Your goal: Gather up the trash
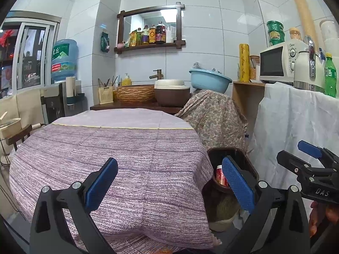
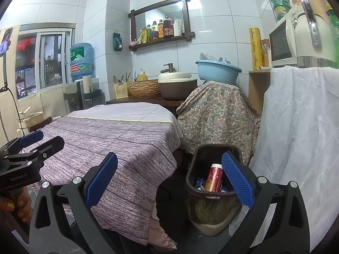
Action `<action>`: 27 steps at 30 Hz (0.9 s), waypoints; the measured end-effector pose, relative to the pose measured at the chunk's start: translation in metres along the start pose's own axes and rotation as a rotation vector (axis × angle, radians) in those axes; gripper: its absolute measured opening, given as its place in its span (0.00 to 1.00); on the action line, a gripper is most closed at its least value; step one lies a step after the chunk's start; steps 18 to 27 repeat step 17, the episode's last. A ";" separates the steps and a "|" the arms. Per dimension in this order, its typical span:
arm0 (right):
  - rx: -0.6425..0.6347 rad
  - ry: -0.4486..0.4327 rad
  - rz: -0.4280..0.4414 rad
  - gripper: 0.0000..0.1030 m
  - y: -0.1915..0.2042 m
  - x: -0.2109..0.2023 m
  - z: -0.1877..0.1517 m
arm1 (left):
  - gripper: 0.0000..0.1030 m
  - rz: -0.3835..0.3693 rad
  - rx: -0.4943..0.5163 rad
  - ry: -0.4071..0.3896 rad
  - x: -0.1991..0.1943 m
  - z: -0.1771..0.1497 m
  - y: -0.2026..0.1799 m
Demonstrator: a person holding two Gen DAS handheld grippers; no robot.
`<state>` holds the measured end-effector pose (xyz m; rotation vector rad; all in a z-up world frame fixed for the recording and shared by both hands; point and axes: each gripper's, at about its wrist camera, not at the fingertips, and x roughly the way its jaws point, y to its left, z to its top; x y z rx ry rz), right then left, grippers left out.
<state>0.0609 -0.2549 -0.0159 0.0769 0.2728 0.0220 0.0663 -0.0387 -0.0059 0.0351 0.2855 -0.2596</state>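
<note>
- My landmark is the dark brown oblong plastic trash bin (image 2: 211, 192), which stands on the floor just beside the round table draped in a purple-and-white striped cloth (image 2: 118, 139).
- Inside the bin I see a red and gold drink can (image 2: 214, 177) standing nearly upright, with what looks like a blue wrapper (image 2: 198, 183) beside it, though that part is dim.
- My right gripper (image 2: 169, 180) hangs above the bin's near rim, blue pads spread wide and holding nothing.
- My left gripper (image 1: 169, 180) hovers over the table edge next to the bin, its fingers equally wide apart and empty.
- Behind the bin sits a paisley-covered mound with a light blue plastic basin (image 2: 217, 69) on top.
</note>
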 end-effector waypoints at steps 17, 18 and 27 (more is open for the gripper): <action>0.011 0.002 -0.004 0.94 0.000 0.000 -0.004 | 0.95 -0.007 0.008 0.011 0.001 0.001 -0.001; 0.011 0.002 -0.004 0.94 0.000 0.000 -0.004 | 0.95 -0.007 0.008 0.011 0.001 0.001 -0.001; 0.011 0.002 -0.004 0.94 0.000 0.000 -0.004 | 0.95 -0.007 0.008 0.011 0.001 0.001 -0.001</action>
